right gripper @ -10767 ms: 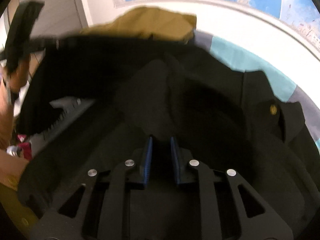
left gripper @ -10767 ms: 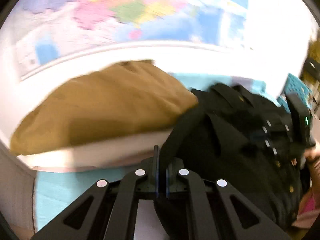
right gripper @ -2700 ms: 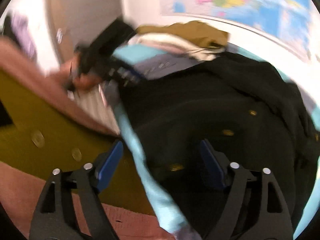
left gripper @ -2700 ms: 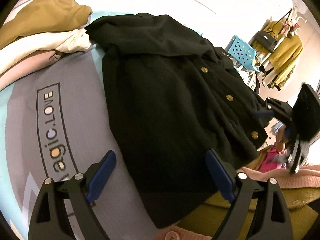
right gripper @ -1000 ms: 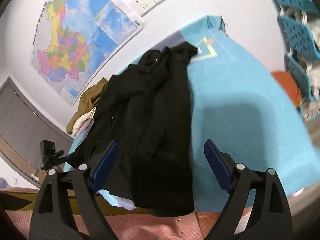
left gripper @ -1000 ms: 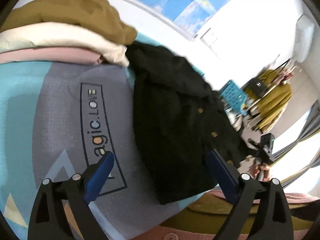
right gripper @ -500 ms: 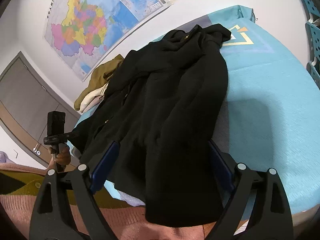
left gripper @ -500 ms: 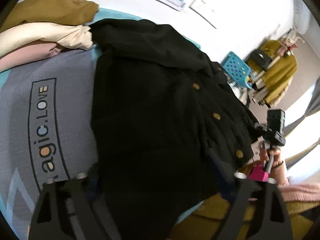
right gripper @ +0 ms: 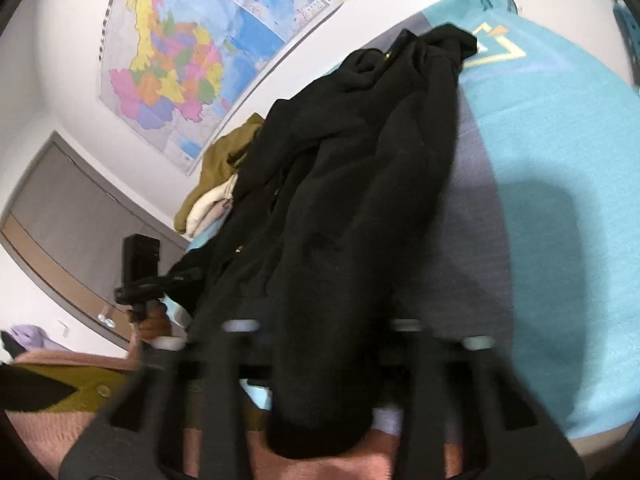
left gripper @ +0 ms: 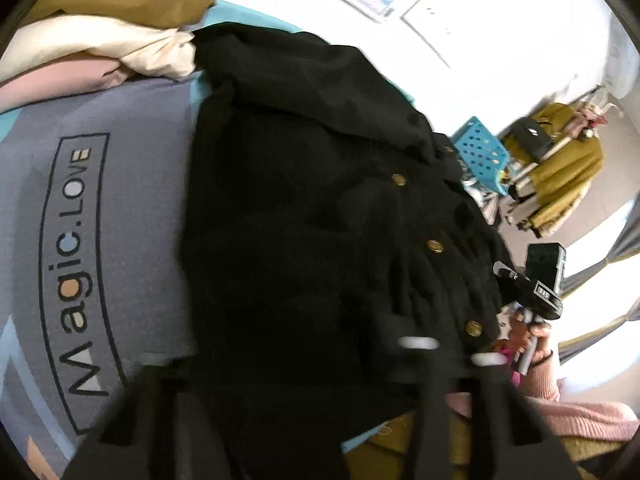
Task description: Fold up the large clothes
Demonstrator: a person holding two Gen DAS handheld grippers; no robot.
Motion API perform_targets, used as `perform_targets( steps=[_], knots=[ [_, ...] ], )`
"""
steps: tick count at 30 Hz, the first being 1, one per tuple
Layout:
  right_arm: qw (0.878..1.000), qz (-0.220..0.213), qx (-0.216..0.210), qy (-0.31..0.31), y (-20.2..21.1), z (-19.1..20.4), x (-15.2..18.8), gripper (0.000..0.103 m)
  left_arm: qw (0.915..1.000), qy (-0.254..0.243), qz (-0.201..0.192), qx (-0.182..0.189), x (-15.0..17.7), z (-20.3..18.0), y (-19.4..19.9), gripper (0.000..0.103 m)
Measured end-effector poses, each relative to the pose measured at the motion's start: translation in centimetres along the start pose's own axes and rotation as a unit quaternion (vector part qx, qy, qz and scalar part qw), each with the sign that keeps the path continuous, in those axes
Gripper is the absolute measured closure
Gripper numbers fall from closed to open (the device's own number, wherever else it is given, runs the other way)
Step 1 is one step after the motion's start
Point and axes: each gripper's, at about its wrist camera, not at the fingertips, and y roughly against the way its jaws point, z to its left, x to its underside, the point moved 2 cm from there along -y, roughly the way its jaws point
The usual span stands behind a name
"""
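Observation:
A black coat with brass buttons (left gripper: 312, 216) lies lengthwise on the blue and grey bed cover (left gripper: 100, 184). It also shows in the right wrist view (right gripper: 352, 208), its hem hanging over the near edge. My left gripper (left gripper: 304, 364) is at the coat's near hem, blurred by motion, its jaws closing in on the fabric. My right gripper (right gripper: 320, 344) is at the other end of the hem, also blurred, its fingers pressed around the hanging cloth.
A stack of folded clothes, mustard, cream and pink (left gripper: 100, 28), lies at the far left of the bed. A blue basket (left gripper: 480, 152) and a clothes rack (left gripper: 560, 172) stand to the right. A wall map (right gripper: 192, 52) hangs behind the bed.
Both grippers were wide open a second ago. They have dropped onto the coat's near hem and their jaws are now narrowing around it, blurred.

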Motion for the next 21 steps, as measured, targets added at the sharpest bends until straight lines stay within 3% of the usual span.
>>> perform_targets(
  steps=[1,6,12,15,18,21],
  knots=[
    [1.000,-0.008,-0.001,0.002,0.2,0.3,0.0,0.084,0.9999,0.015,0.001,0.007,-0.1,0.3,0.1,0.094],
    [0.996,-0.076,-0.034,0.021,4.2,3.2,-0.4,0.089,0.9976,0.028,-0.040,0.049,-0.8,-0.1,3.7,0.097],
    [0.984,-0.147,-0.072,0.068,10.3,7.3,0.0,0.095,0.9933,0.007,-0.104,0.049,-0.7,-1.3,9.6,0.098],
    [0.986,-0.138,-0.065,0.067,10.1,7.3,0.9,0.095,0.9923,0.008,-0.112,0.051,0.1,-1.0,10.5,0.098],
    [0.990,-0.118,-0.060,0.041,8.3,6.1,1.3,0.095,0.9947,0.018,-0.092,0.042,0.3,-0.3,9.2,0.098],
    [0.988,-0.133,-0.076,0.036,8.2,6.3,1.1,0.096,0.9952,0.034,-0.081,0.043,0.1,0.7,8.4,0.099]
  ],
)
